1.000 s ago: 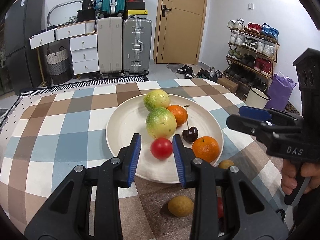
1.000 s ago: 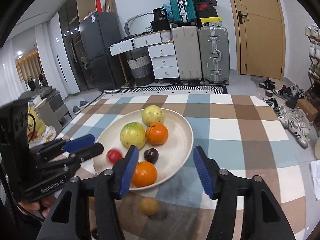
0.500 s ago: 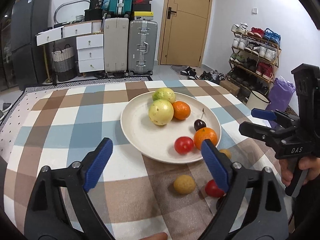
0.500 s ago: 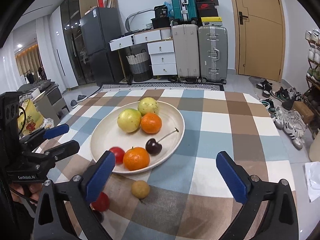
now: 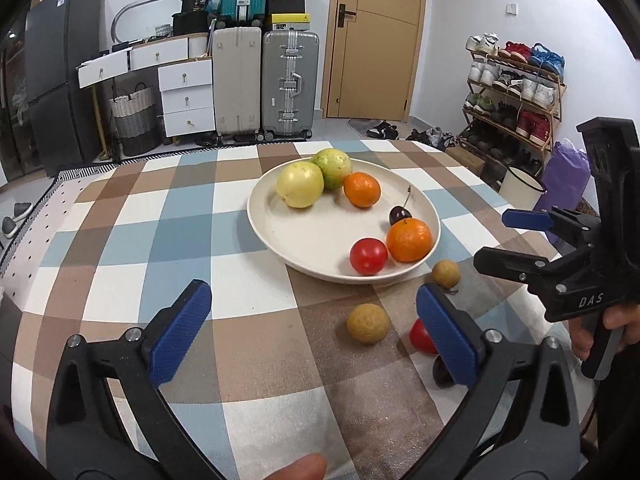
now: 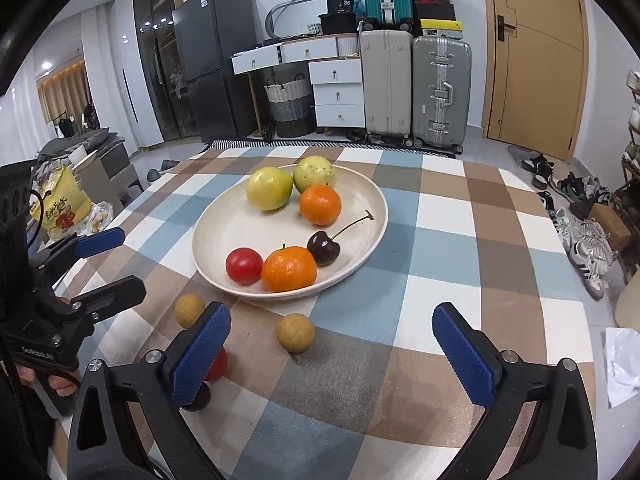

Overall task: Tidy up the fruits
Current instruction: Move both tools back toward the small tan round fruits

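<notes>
Step in hand, as judged: between picks. Six fruits are seen on the plate (image 6: 372, 196): two yellow-green guavas (image 6: 269, 188), two oranges (image 6: 289, 269), a red tomato (image 6: 244, 265) and a dark cherry (image 6: 323, 246) w/ stem. Both grippers are held back from the plate over the tabletop (image 6: 448, 224).

Left gripper (image 5: 312, 320): jaws spread wide, just been opening, nothing between them but cloth. Right gripper (image 6: 332, 344): jaws likewise apart at full spread, just been opening, empty.

Still off the plate, on the tabletop near its front rim: two tan round fruits (image 6: 295, 333) (one just beside the rim, one a little nearer the cameras), a second red tomato (image 5: 421, 337) and a dark round fruit (image 6: 197, 397), prob. another cherry; the last two are partly hidden behind jaw pads.

Next move, as judged: one loose fruit to be straddled by open jaws, closed on gently (small, round, apt to roll) and carried to a free spot on the plate. The nearer tan fruit is best placed for the right gripper.

Writing read: "DAS" on the right gripper body (left wrist view); Nike swoosh on a black shoebox atop the suitcases; red Chinese characters on a yellow bag at far left, not legible; lettering on the left gripper body too blurred.
</notes>
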Motion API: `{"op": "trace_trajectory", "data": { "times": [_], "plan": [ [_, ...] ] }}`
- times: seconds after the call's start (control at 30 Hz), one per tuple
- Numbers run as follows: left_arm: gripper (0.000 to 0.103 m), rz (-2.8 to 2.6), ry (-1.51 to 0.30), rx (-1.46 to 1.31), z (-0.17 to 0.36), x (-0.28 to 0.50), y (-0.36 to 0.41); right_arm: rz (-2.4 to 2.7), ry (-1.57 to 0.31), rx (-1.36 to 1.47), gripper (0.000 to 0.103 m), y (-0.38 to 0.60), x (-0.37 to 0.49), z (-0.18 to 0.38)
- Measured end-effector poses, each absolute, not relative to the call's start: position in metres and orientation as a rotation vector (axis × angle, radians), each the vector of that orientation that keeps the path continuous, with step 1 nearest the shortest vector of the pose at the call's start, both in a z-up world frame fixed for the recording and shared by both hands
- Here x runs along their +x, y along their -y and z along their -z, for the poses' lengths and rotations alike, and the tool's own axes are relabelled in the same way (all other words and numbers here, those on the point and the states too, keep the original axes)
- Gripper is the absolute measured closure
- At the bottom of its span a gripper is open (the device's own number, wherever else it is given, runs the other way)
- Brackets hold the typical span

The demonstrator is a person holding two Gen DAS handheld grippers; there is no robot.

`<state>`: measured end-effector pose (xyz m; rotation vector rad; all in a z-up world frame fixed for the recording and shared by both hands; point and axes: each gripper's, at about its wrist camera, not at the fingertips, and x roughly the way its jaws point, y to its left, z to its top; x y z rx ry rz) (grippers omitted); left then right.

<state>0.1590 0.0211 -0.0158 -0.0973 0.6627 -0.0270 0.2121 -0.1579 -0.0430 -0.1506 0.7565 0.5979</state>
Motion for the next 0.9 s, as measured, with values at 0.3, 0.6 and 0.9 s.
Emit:
{"op": "trace_trajectory", "data": {
  "times": [0.3,0.6,0.9],
  "plan": [
    [0.001,0.028,-0.738,-0.088,0.032,0.172,-0.020,-0.593,-0.826,-0.207,0.001,0.149,0.214,0.060],
    [0.001,0.038,-0.796,-0.074,0.045,0.182,-0.016,-0.576,-0.882,-0.228,0.001,0.146,0.220,0.075],
    [0.004,0.045,-0.834,-0.084,0.051,0.188,-0.018,-0.597,-0.892,-0.224,0.010,0.142,0.221,0.077]
  ]
}}
